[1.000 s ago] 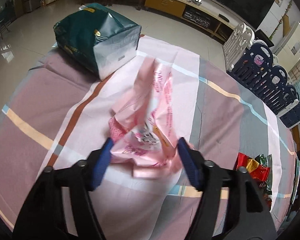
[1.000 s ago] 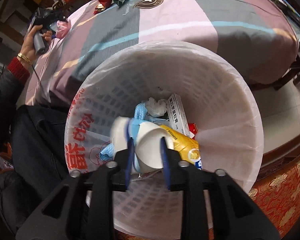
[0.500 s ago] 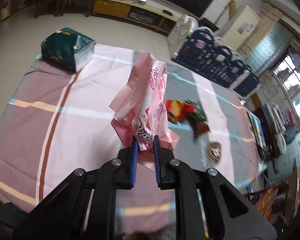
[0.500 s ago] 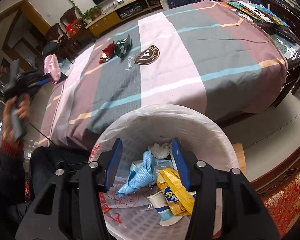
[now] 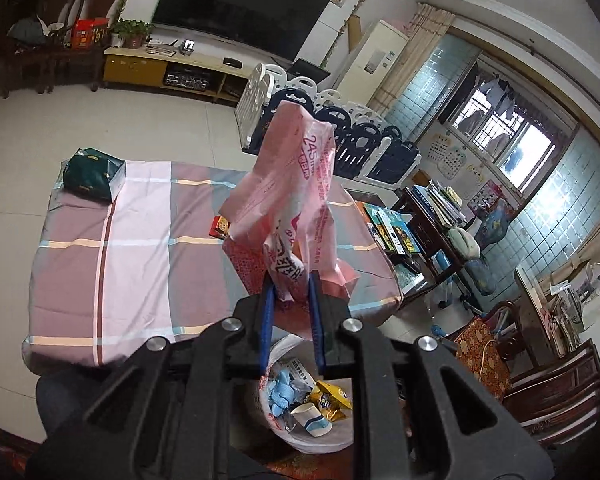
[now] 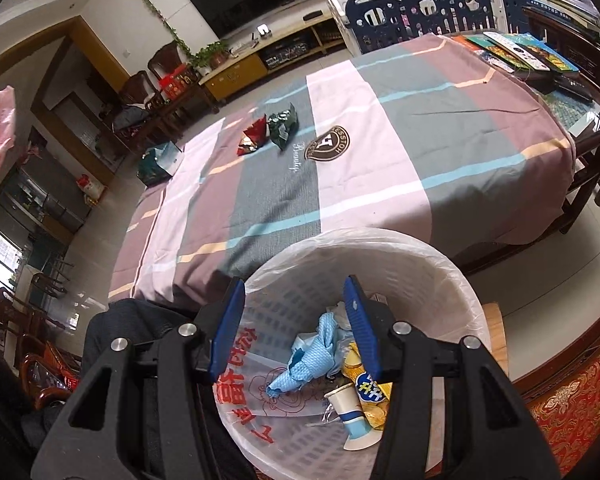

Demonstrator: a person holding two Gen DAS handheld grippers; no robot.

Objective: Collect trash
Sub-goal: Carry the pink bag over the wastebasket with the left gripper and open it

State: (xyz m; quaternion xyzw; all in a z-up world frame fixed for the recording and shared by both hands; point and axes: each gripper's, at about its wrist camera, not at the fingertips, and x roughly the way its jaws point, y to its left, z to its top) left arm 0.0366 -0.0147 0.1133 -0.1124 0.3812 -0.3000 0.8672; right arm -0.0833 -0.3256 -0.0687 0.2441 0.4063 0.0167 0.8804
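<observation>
Above the white waste basket (image 5: pixel 308 436), which stands on the floor against the near edge of the table (image 5: pixel 140 248), the left gripper (image 5: pixel 291 280) pinches a crumpled pink plastic bag (image 5: pixel 292 200) by its lower end. Its 2 blue pads are pressed onto the film, and the rest of the bag stands up loose beyond the tips. Holding it by a bunched fold looks sensible: thin film slips, and a gathered pinch gives the pads something to bite. With the basket mouth showing directly beneath the jaws, the bag seems held there for a drop.

The right gripper (image 6: pixel 296 328) hangs over the same basket with its jaws spread and nothing between them. Below it lie a blue cloth (image 6: pixel 308 360), a yellow snack packet (image 6: pixel 364 388) and a paper cup (image 6: pixel 352 416), so it has probably just let go of a load.

Still on the striped tablecloth, toward the far edge, sit 2 crumpled wrappers, the red wrapper (image 6: pixel 254 138) and the green wrapper (image 6: pixel 284 122) just beside it, likely the next pickups. A dark green pack (image 6: pixel 156 164) rests at the far left corner; whether it counts as trash I cannot tell.
</observation>
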